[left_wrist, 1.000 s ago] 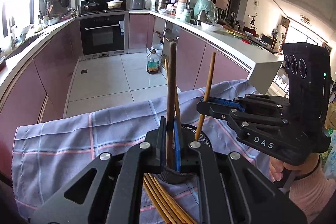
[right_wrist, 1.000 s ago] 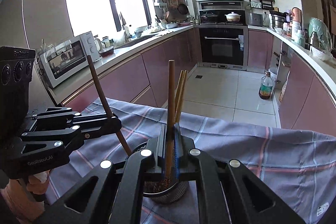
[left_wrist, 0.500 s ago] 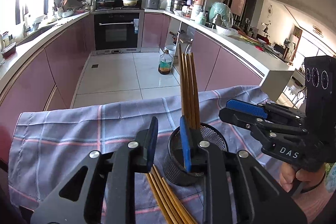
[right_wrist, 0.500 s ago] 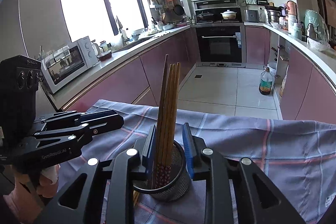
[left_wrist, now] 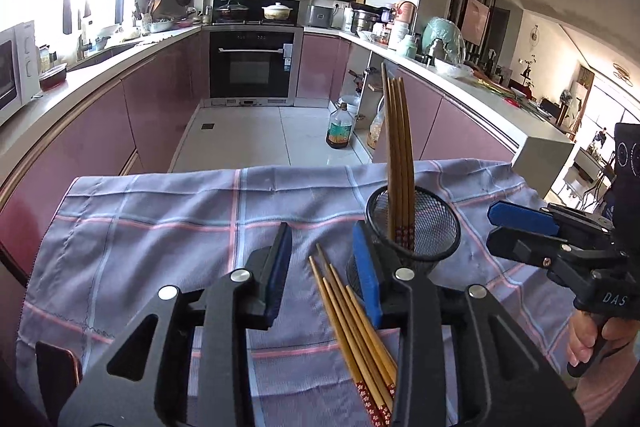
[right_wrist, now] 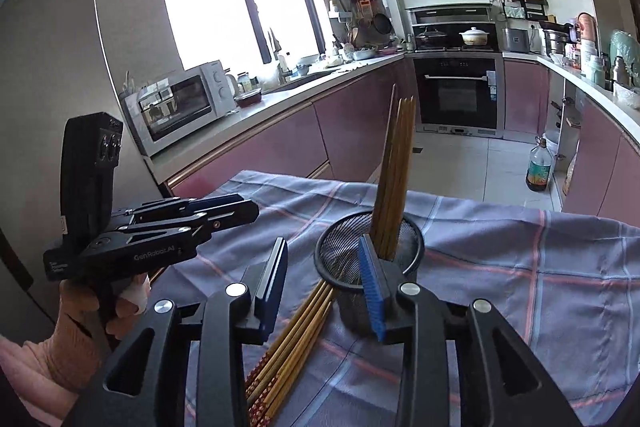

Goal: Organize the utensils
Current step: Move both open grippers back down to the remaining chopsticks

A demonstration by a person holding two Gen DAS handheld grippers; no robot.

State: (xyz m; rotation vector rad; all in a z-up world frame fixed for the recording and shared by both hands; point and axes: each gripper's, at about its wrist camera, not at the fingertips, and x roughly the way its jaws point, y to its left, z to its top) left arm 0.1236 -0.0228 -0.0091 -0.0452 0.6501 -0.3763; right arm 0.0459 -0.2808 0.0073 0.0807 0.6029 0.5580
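Cloth (left_wrist: 160,227): a checked grey-blue cloth is spread over the table, and everything of the task is placed on it.

Cup (left_wrist: 416,223): a black mesh cup is seen upright on the cloth, toward the right side in the left wrist view. Four chopsticks (left_wrist: 398,163) are standing in it, close together, leaning slightly.

Loose chopsticks (left_wrist: 352,323): about five are lying flat on the cloth, just beside the cup base, between the fingers of the left gripper. Their patterned ends are turned toward the person. In the right wrist view the same bundle (right_wrist: 288,343) is seen between the right gripper's fingers.

Left gripper (left_wrist: 322,267): the fingers are held wide apart and nothing is held. Its right pad is near the cup wall.

Right gripper (right_wrist: 324,271): the fingers are also held apart and nothing is gripped. Its right pad is seen in front of the cup rim; contact cannot be told.

Step in hand: most likely the next loose chopstick is to be picked up and put in the cup.

How it is done well: one chopstick should be separated from the bundle and pinched near the middle, so that it does not swing. It should be lifted clear, turned upright, and lowered inside the rim before the fingers are opened.

Risk: the cup looks light and could be pushed over by a pad.
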